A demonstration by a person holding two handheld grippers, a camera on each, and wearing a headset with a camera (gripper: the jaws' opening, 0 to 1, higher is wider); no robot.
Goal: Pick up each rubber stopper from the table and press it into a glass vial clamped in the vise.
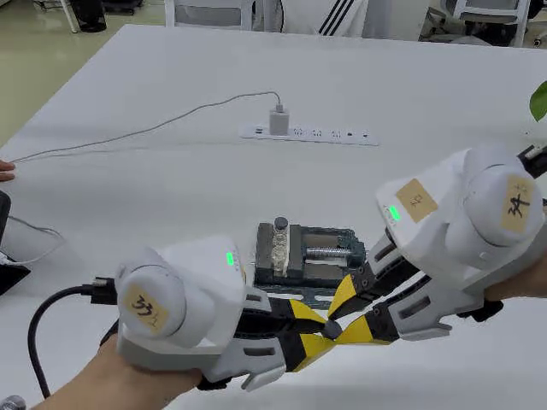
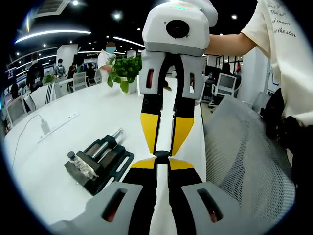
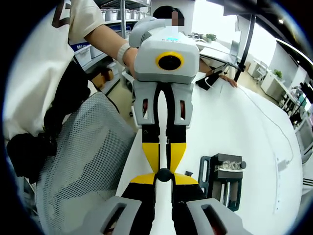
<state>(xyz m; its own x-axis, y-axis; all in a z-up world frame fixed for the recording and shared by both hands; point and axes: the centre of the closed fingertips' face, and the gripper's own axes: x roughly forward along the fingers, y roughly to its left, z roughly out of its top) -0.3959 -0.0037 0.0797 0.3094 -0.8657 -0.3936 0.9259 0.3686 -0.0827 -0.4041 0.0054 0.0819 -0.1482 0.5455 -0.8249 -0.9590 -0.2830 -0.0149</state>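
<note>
A small dark rubber stopper (image 3: 164, 175) sits where the tips of both grippers meet, just in front of the vise (image 1: 309, 272). My left gripper (image 1: 323, 331) reaches in from the lower left and my right gripper (image 1: 336, 325) from the right. Both pairs of yellow-tipped jaws are closed down onto the stopper (image 2: 161, 154). Which one carries it is unclear. The black vise (image 2: 98, 169) clamps an upright glass vial (image 1: 279, 248), and a dark stopper (image 1: 280, 224) sits in its mouth. The vise (image 3: 209, 177) and vial (image 3: 230, 166) lie right of my jaws in the right gripper view.
A white power strip (image 1: 309, 133) with a charger (image 1: 279, 120) and thin cable lies farther back. A black cable (image 1: 43, 314) loops at the front left. A hand (image 1: 4, 171) rests at the left edge. A mesh chair (image 2: 244, 156) stands at the table's near side.
</note>
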